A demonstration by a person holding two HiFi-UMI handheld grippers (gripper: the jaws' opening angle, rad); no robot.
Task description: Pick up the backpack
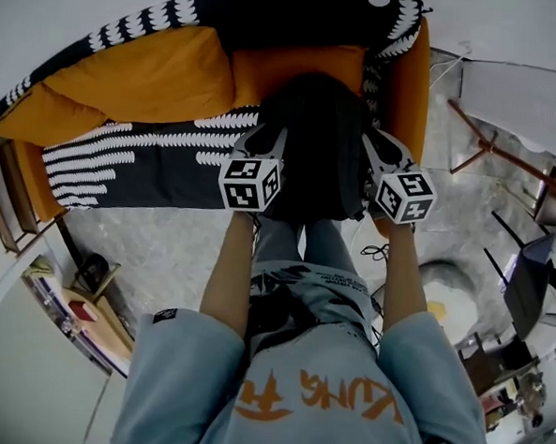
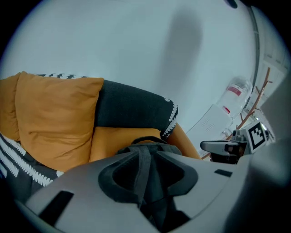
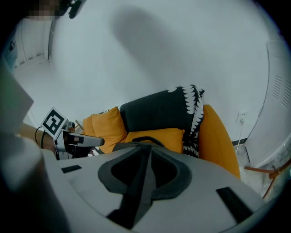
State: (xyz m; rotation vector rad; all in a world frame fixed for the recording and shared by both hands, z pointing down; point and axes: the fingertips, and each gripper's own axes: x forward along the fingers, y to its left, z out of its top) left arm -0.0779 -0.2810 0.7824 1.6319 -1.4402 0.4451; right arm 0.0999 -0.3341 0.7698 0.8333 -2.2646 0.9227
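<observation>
A black backpack (image 1: 313,143) stands upright on the orange sofa (image 1: 410,93), against its back cushion. My left gripper (image 1: 264,139) is at the pack's left side and my right gripper (image 1: 380,146) at its right side. In the left gripper view a grey shoulder strap (image 2: 144,170) runs through the gap of the left gripper (image 2: 148,179), whose jaws stand slightly apart around it. The right gripper (image 3: 144,179) likewise has a grey strap (image 3: 142,182) lying loose in its narrow gap. The pack's top handle (image 3: 142,140) shows just beyond the jaws.
A black-and-white patterned throw (image 1: 141,161) covers the sofa seat, with big orange cushions (image 1: 146,72) to the left. A wooden side table (image 1: 2,200) stands at the sofa's left end. A wooden frame (image 1: 489,149) and clutter stand on the floor at the right. The person's legs (image 1: 300,246) are close to the sofa front.
</observation>
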